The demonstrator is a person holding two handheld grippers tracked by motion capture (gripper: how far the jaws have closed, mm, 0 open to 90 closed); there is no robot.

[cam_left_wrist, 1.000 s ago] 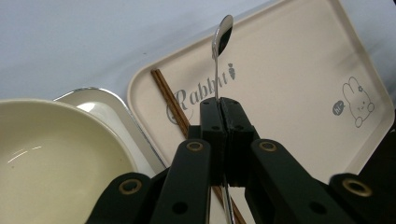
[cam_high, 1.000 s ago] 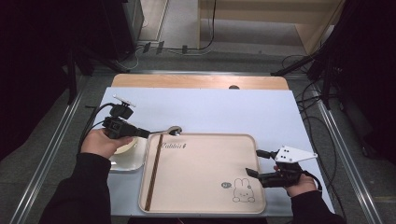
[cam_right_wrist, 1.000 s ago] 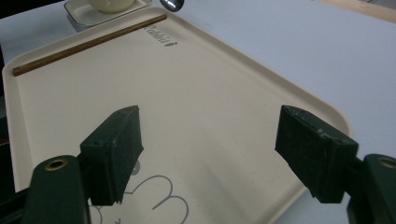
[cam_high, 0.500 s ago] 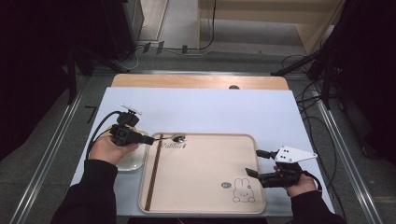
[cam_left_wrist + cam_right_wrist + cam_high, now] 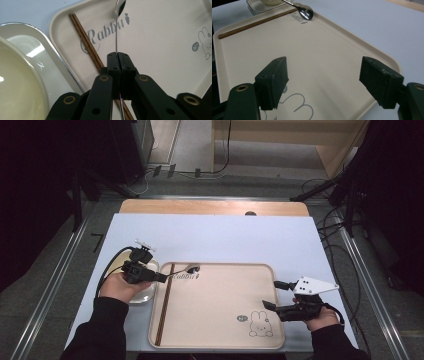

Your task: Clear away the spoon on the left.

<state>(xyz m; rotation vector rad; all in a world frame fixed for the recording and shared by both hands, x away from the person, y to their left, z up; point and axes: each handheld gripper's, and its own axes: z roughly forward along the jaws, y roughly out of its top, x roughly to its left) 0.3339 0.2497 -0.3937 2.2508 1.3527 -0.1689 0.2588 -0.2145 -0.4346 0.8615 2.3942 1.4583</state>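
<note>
My left gripper is shut on the thin handle of a metal spoon. The spoon's bowl hangs low over the far left corner of a beige rabbit-print tray. A pair of brown chopsticks lies along the tray's left side. My right gripper stands open over the tray's right edge, nothing between its jaws.
A cream bowl sits on a clear oblong dish just left of the tray, under my left hand. The pale blue table top stretches behind the tray to a wooden strip.
My left hand has sunk with the spoon, bringing the spoon's bowl lower toward the tray's far left corner. The right gripper has stayed put.
</note>
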